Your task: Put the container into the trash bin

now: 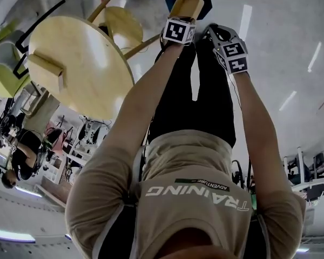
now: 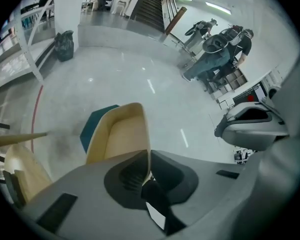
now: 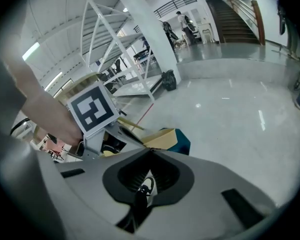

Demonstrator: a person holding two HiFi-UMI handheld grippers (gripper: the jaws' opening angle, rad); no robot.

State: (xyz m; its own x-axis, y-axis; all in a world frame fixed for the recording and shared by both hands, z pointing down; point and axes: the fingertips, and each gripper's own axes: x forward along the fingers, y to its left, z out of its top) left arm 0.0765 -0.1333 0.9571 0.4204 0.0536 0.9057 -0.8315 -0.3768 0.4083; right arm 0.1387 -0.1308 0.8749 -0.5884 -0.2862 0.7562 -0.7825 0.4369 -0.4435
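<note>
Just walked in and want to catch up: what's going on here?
A person stands with a hand-held gripper in each hand. The left hand-held gripper is shut on the rim of a tan container, held at the dark teal trash bin but not yet dropped in. The right hand-held gripper is shut on nothing, alongside.

Wears a tan short-sleeved T-shirt (image 1: 189, 166) lettered "TRAINING" in white, black trousers (image 1: 210, 96) and dark shoulder straps (image 1: 114, 226). Grey moulded shells, black-padded, on left gripper (image 2: 149, 169) and right gripper (image 3: 149, 169); black-and-white marker cubes (image 1: 178, 31).
</note>
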